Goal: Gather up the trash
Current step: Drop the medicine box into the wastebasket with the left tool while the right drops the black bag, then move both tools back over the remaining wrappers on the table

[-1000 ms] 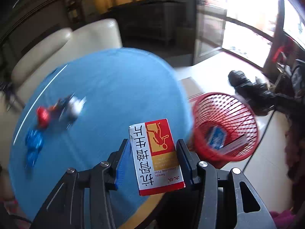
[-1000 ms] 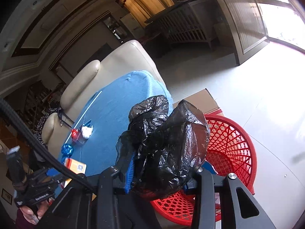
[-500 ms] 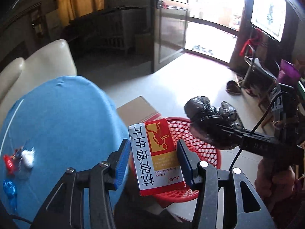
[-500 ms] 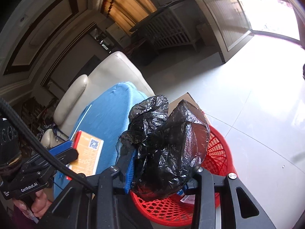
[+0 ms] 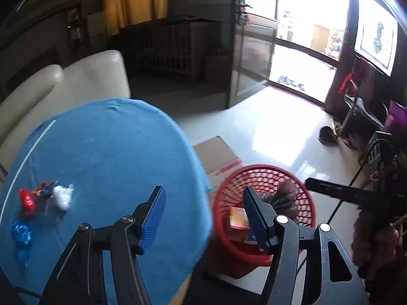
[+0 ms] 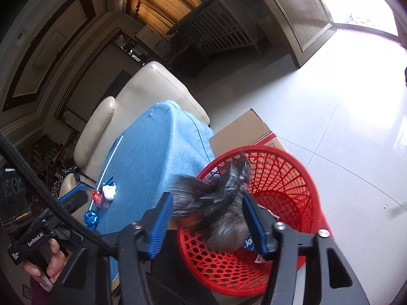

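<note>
Item: crumpled black plastic bag (image 6: 218, 203), thin film, blurred mid-drop between the blue pads of the right gripper (image 6: 207, 219), whose jaws are opening; pads look clear of it, though blur leaves this unsure. It sits over the near-left rim of the red plastic lattice basket (image 6: 302, 178) on the floor, right of the table

Handling, by judgement: very light, soft, slippery; collapses under any squeeze, not fragile; best pinched at a bunched fold, not a loose flap

Item: orange-and-white cardboard carton (image 5: 237, 218), lying inside the basket; light, stiff, flat faces suit a pinch across its narrow sides

Left gripper (image 5: 203, 214): jaws opening, nothing between them, over the table's right edge

Remaining on the round table in blue cloth (image 5: 106, 147), far-left part: red foil wrapper (image 5: 25, 200), white crumpled paper wad (image 5: 62, 197), blue foil wrapper (image 5: 21, 233); all small, light, crushable; take each across its bulk
</note>
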